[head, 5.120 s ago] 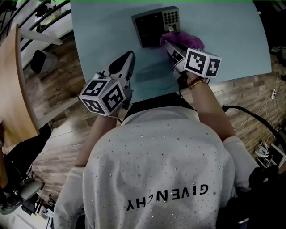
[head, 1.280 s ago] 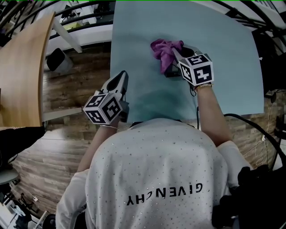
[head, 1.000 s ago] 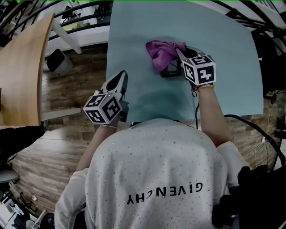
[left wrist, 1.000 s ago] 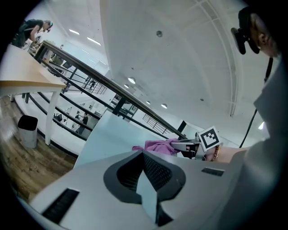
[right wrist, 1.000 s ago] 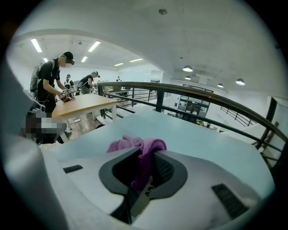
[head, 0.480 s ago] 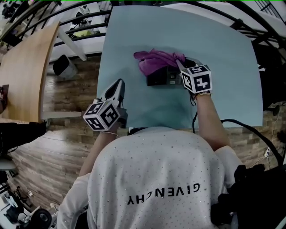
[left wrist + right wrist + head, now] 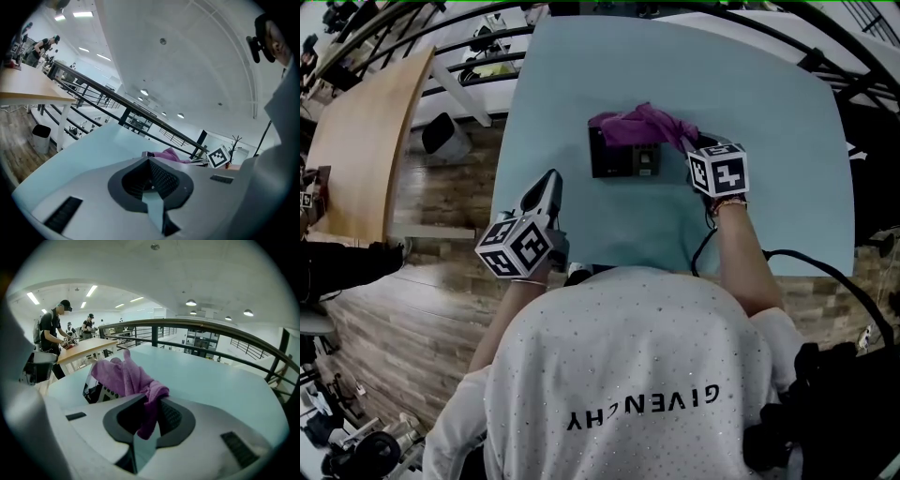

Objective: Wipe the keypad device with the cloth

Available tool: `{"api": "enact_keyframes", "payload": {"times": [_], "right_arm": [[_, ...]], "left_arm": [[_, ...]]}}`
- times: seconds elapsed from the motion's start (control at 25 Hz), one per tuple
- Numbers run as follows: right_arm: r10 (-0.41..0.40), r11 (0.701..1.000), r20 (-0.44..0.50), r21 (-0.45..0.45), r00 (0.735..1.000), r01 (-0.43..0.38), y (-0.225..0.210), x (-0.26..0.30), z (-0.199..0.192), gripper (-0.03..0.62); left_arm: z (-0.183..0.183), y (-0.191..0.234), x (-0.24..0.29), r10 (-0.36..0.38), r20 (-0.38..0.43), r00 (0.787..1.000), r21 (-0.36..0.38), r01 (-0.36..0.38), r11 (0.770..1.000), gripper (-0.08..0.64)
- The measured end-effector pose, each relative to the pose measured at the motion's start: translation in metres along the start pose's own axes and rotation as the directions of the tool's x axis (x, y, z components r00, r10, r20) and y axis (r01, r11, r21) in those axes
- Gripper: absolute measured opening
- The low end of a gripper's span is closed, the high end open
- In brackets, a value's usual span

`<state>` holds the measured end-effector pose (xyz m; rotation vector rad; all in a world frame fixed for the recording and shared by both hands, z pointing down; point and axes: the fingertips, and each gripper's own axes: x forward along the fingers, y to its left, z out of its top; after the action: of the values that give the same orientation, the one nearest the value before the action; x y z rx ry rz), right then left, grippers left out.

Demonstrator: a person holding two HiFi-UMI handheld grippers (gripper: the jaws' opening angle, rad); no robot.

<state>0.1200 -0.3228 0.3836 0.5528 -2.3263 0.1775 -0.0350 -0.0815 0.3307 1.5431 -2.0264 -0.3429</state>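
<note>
One keypad device (image 7: 617,157) lies flat near the middle of the light blue table (image 7: 769,103); its long axis runs left to right across the person's view, and the button block seems to sit at the end nearer the right gripper (image 7: 686,141), though the head view is too small to be sure. One purple cloth (image 7: 642,125) is bunched over the device's far edge and right corner, hiding that part of its face; the dark left portion is bare.

The right gripper's jaws are clamped on a fold of the cloth; in the right gripper view the cloth (image 7: 124,376) rises out of the right gripper (image 7: 151,412) and drapes onto the device (image 7: 96,391), of which only a dark corner and a few keys show.

The left gripper (image 7: 551,180) is held near the table's near-left edge, well apart from the device; its jaws are together with nothing between them. In the left gripper view, past the left gripper (image 7: 152,180), the device is almost wholly hidden behind the gripper body; only the cloth (image 7: 168,154) shows clearly.

Two grippers, one cloth, one device.
</note>
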Motion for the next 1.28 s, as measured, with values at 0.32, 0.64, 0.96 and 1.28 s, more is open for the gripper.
{"api": "enact_keyframes", "payload": {"times": [0.32, 0.64, 0.96, 1.28], "right_arm": [[-0.203, 0.96, 0.165, 0.229, 0.965, 0.162, -0.073, -0.045, 0.011, 0.052], [0.229, 0.868, 0.527, 0.269, 0.818, -0.417, -0.002, -0.058, 0.074, 0.052], [0.292, 0.772, 0.489, 0.387, 0.822, -0.504, 0.035, -0.011, 0.056, 0.052], [0.235, 0.673, 0.399, 0.591, 0.886, -0.445, 0.029, 0.022, 0.011, 0.052]], "left_arm": [[-0.014, -0.013, -0.006, 0.045, 0.001, 0.999, 0.001, -0.045, 0.999, 0.0], [-0.032, -0.022, -0.019, 0.092, -0.016, 0.996, -0.036, -0.092, 0.995, 0.0], [-0.035, -0.019, -0.054, 0.176, 0.01, 0.984, -0.023, -0.176, 0.984, 0.0], [-0.043, -0.011, -0.079, 0.242, 0.037, 0.97, -0.031, -0.241, 0.97, 0.0]]}}
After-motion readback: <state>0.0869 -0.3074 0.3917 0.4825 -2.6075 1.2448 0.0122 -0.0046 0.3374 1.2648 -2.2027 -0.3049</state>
